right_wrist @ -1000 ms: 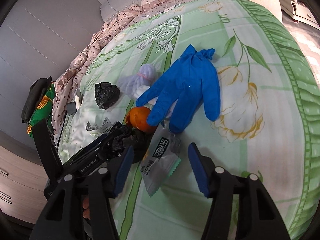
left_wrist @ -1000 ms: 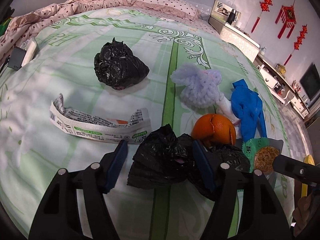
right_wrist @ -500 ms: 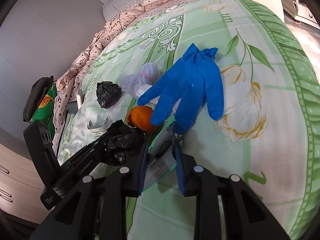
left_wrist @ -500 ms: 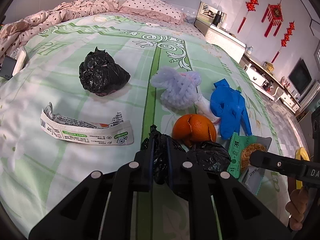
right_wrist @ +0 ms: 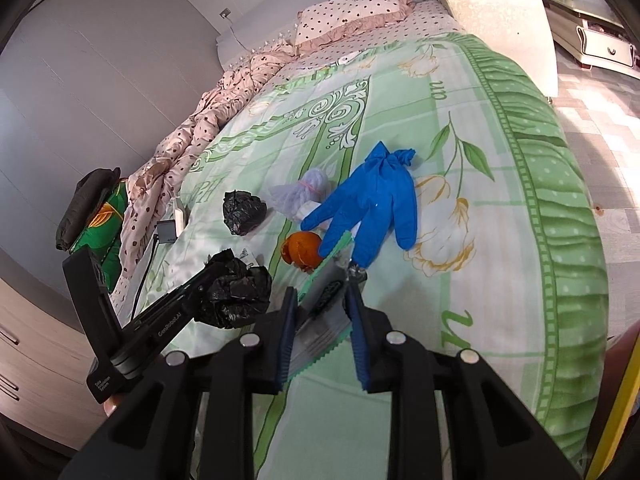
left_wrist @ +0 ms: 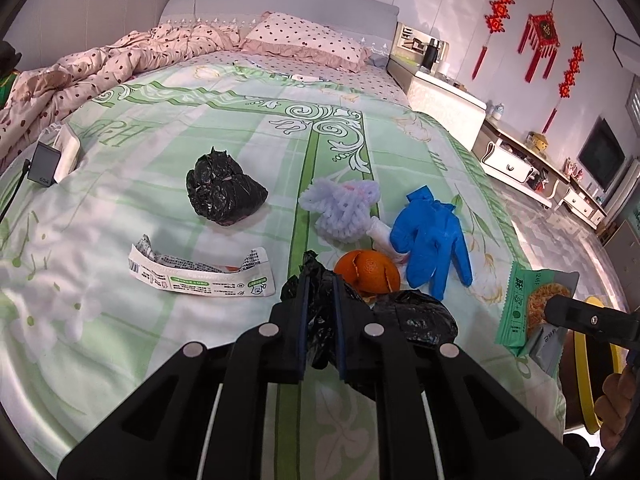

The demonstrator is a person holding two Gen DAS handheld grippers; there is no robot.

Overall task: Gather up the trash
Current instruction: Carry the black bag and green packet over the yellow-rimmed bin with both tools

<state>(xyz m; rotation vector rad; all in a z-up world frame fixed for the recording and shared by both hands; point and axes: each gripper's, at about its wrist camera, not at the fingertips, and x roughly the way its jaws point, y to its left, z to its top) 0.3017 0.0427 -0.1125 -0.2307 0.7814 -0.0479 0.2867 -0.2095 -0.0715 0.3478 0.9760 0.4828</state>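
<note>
My left gripper is shut on a crumpled black plastic bag and holds it just above the green bedspread; the bag also shows in the right wrist view. My right gripper is shut on a green and silver snack wrapper, lifted off the bed; it shows in the left wrist view. On the bed lie an orange peel, a blue glove, a white foam net, a second black bag and a torn white wrapper.
A grey device with a cable lies at the bed's left edge. A spotted pink duvet and pillow are at the head. A yellow rim shows low right, beside the bed. White cabinets line the right wall.
Both grippers closed, the left on the black bag and the right on the snack wrapper, and both have since lifted their items up off the bed.
</note>
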